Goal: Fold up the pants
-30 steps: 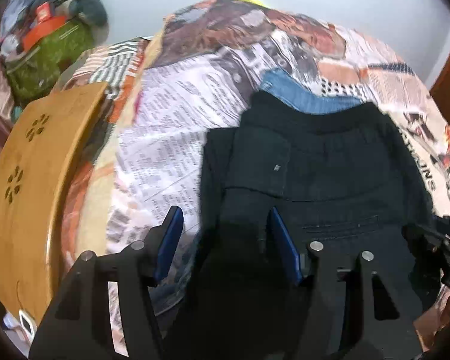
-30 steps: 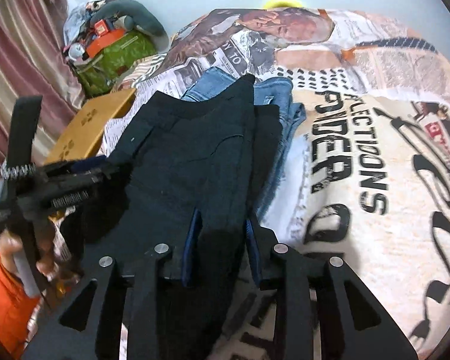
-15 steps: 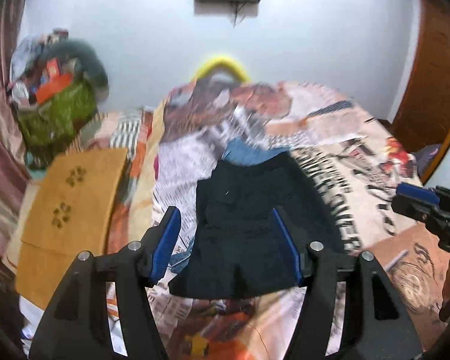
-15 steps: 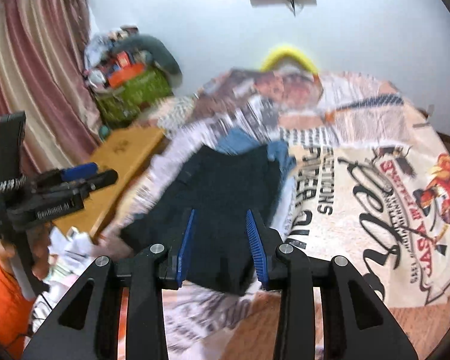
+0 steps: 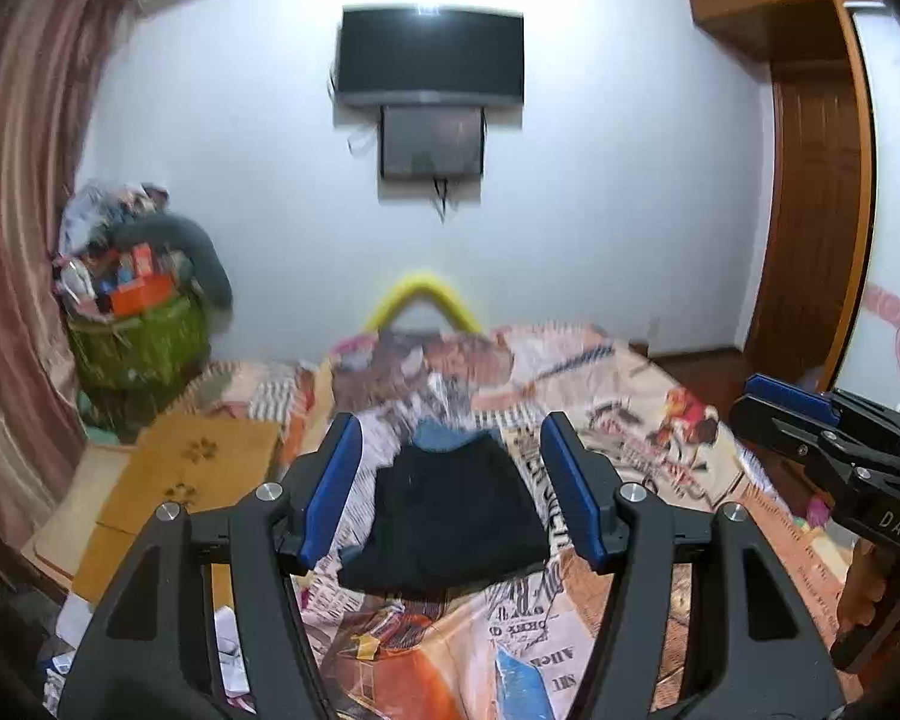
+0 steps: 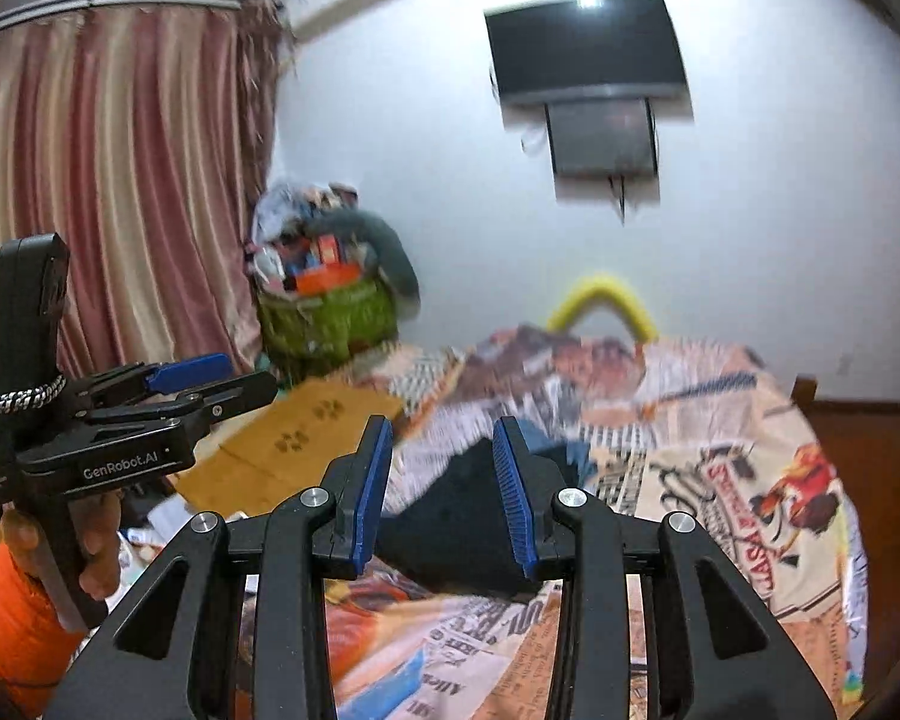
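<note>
The black pants [image 5: 450,516] lie folded into a compact rectangle on the bed, on top of blue jeans [image 5: 444,435] that peek out at the far side. They also show in the right wrist view [image 6: 456,516]. My left gripper [image 5: 450,498] is open and empty, held well above and back from the pants. My right gripper [image 6: 441,492] is open and empty, also raised away from them. Each gripper shows in the other's view, the right one [image 5: 822,438] and the left one [image 6: 150,414].
The bed carries a newspaper-print cover [image 5: 660,438]. A wooden board [image 5: 174,480] lies left of it, with a green basket of clutter [image 5: 138,330] behind. A TV [image 5: 429,66] hangs on the far wall, a wooden door [image 5: 810,228] stands right, curtains [image 6: 102,180] left.
Both grippers let go of the black pants, opened and pulled back and upward from the bed. The views now take in the whole room, and the pants lie folded.
</note>
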### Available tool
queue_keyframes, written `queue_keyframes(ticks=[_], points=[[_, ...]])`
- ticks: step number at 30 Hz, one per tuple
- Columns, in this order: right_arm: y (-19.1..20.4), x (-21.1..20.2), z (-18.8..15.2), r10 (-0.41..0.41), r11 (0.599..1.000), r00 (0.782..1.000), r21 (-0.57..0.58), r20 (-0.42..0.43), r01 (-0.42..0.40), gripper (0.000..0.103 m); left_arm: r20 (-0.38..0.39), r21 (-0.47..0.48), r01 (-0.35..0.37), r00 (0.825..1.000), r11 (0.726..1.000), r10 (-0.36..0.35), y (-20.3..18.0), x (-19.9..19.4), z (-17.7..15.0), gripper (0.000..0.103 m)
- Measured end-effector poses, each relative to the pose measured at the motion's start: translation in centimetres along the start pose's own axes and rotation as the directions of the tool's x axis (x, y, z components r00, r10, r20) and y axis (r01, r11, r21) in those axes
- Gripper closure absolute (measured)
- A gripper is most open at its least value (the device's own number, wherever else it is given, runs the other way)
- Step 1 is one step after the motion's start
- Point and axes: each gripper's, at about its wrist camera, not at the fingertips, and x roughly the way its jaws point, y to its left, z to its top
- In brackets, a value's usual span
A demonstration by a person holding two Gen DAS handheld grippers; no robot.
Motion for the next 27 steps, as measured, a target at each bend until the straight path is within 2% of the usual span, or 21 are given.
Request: queue_keyframes(ticks=[8, 11, 13, 15, 19, 21, 27], points=[[2.8, -6.0, -0.2, -0.021, 0.999, 0.991, -0.030, 0.132, 0.025, 0.071, 0.139, -0.002, -0.030, 0.990, 1.000, 0.030, -2.0, -8.3, -1.0, 0.041], [3.3, -7.1, -0.5, -0.031, 0.999, 0.988, -0.037, 0.148, 0.037, 0.071, 0.167, -0.013, -0.024, 0.986, 1.000, 0.026, -2.5, -10.1, -1.8, 0.034], [3.4, -7.5, -0.7, -0.028, 0.999, 0.989, -0.036, 0.148, 0.033, 0.069, 0.175, -0.026, -0.021, 0.984, 0.999, 0.025, -2.6, -10.6, -2.1, 0.025], [3.5, -7.9, -0.9, -0.042, 0.999, 0.986, -0.028, 0.159, 0.047, 0.049, 0.189, -0.036, -0.036, 0.981, 0.999, 0.043, -2.6, -11.3, -2.3, 0.019], [3.7, -8.3, -1.0, -0.075, 0.997, 0.982, -0.022, 0.175, 0.080, 0.030, 0.210, -0.050, -0.040, 0.976, 0.998, 0.050, -2.3, -12.2, -2.6, 0.001], [3.8, -8.6, -1.2, -0.083, 0.996, 0.980, -0.018, 0.178, 0.088, 0.018, 0.221, -0.052, -0.051, 0.973, 0.997, 0.062, -2.4, -12.6, -2.8, 0.000], [4.4, -9.0, -1.7, -0.126, 0.991, 0.973, -0.019, 0.196, 0.132, 0.001, 0.199, -0.060, -0.046, 0.978, 0.997, 0.058, -2.3, -12.2, -3.3, 0.000]])
